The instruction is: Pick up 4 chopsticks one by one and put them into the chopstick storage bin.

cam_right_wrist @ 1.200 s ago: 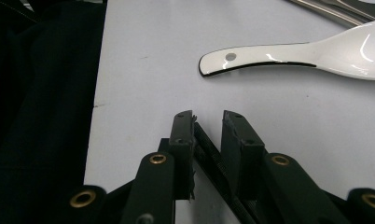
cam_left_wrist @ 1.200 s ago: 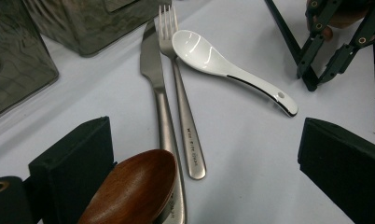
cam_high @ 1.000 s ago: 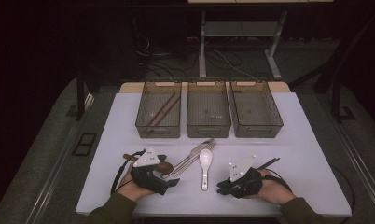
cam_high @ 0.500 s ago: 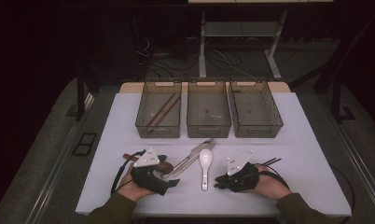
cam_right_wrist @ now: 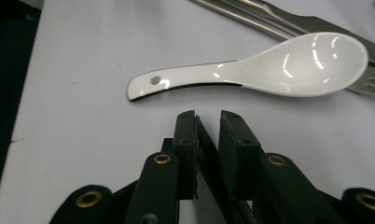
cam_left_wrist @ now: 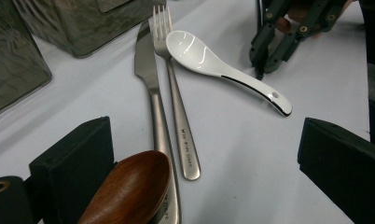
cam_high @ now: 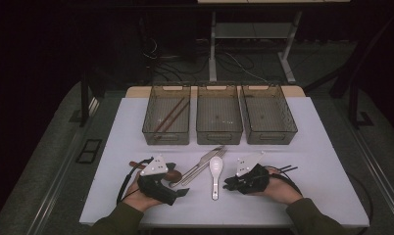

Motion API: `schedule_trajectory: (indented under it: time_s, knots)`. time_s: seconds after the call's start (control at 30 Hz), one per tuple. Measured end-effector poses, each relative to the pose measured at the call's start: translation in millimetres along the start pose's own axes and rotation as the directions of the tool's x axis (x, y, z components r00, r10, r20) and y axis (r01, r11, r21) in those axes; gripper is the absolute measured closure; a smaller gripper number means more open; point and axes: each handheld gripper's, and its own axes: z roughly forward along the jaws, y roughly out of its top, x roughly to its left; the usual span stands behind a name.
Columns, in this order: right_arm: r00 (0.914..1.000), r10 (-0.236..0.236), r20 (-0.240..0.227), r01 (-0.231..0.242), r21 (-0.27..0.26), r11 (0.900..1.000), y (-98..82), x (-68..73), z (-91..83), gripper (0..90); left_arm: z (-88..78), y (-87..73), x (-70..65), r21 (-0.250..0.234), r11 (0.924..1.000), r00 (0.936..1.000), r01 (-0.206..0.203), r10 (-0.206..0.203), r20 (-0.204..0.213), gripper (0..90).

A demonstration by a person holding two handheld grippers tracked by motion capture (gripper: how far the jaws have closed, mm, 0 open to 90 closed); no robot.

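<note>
Three bins (cam_high: 219, 120); one white spoon (cam_high: 215, 169); one wooden spoon (cam_left_wrist: 129, 189); one knife (cam_left_wrist: 150, 88); one fork (cam_left_wrist: 174, 93); two chopsticks (cam_high: 168, 117).

The spoon (cam_right_wrist: 269, 70) is glossy white ceramic with bright highlights; the knife (cam_left_wrist: 153, 93) and fork (cam_left_wrist: 176, 107) are brushed matt metal; the wooden spoon (cam_left_wrist: 129, 191) looks smooth, polished; the bench (cam_high: 322, 161) is matt white.

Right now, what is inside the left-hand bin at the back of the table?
The left bin holds a pair of reddish-brown chopsticks lying diagonally on its floor. Its near wall partly hides their lower ends.
</note>
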Motion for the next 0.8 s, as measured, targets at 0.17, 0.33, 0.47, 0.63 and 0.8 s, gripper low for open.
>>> schedule_trajectory:
  time_s: [0.17,0.33,0.47,0.63,0.8]
  knots:
    - [0.9992,0.038,0.011,-0.038,-0.019,0.999,0.2,-5.5,1.8,76.5,0.0,0.0,0.1,0.004,1.0000,1.0000,-0.001,0.001,0.002,2.8]
    - [0.9979,0.055,0.035,-0.054,-0.020,0.998,1.3,-10.4,2.8,76.6,-0.2,0.0,-0.4,0.001,1.0000,1.0000,-0.002,0.002,0.003,2.8]
    - [0.9961,0.079,0.038,-0.078,-0.031,0.996,1.0,-16.1,3.8,76.5,-0.5,0.1,-0.6,0.000,1.0000,1.0000,-0.003,0.003,0.006,2.8]
    - [0.9946,0.093,0.046,-0.091,-0.048,0.995,-0.5,-18.1,-1.5,61.9,-1.1,0.2,-0.7,-0.004,1.0000,1.0000,-0.001,0.001,0.007,2.8]
    - [0.9824,0.173,0.071,-0.164,-0.110,0.980,-7.9,-21.8,-30.4,61.2,-1.2,0.3,-0.7,-0.001,1.0000,1.0000,-0.003,0.003,0.008,2.8]
